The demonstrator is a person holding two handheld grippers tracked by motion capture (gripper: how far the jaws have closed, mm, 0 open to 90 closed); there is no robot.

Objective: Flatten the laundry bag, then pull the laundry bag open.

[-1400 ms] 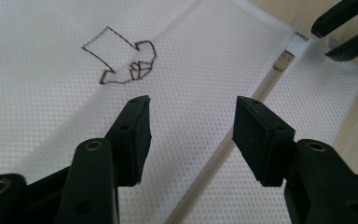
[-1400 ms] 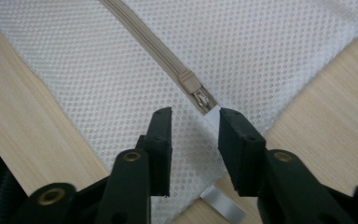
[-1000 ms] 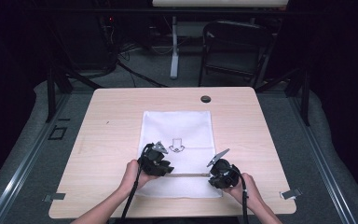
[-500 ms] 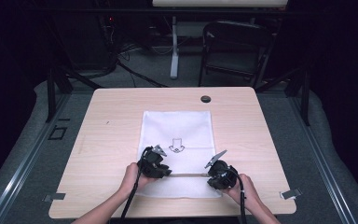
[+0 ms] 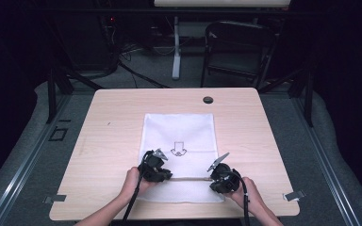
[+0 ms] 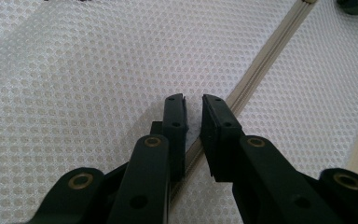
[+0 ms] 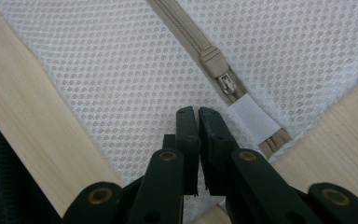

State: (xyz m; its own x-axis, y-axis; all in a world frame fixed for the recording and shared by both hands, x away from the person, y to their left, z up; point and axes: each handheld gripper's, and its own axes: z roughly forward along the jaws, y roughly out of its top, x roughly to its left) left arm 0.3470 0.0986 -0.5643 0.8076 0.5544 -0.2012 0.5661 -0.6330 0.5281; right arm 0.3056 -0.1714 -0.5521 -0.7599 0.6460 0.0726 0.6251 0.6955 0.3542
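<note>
1. jaws, left gripper [image 6: 193,100]: just been closing, a narrow gap left, mesh fabric and zipper tape [image 6: 261,70] between the pads; i cannot tell if they pinch yet.
2. jaws, right gripper [image 7: 198,112]: closed on the mesh bag [image 5: 179,129], at its corner.
3. zipper pull [image 7: 214,61]: just ahead of my right jaws, right end.
4. zipper's long axis: spans from gripper to gripper along the bag's near edge; right hand [image 5: 250,193] nearer the pull.
</note>
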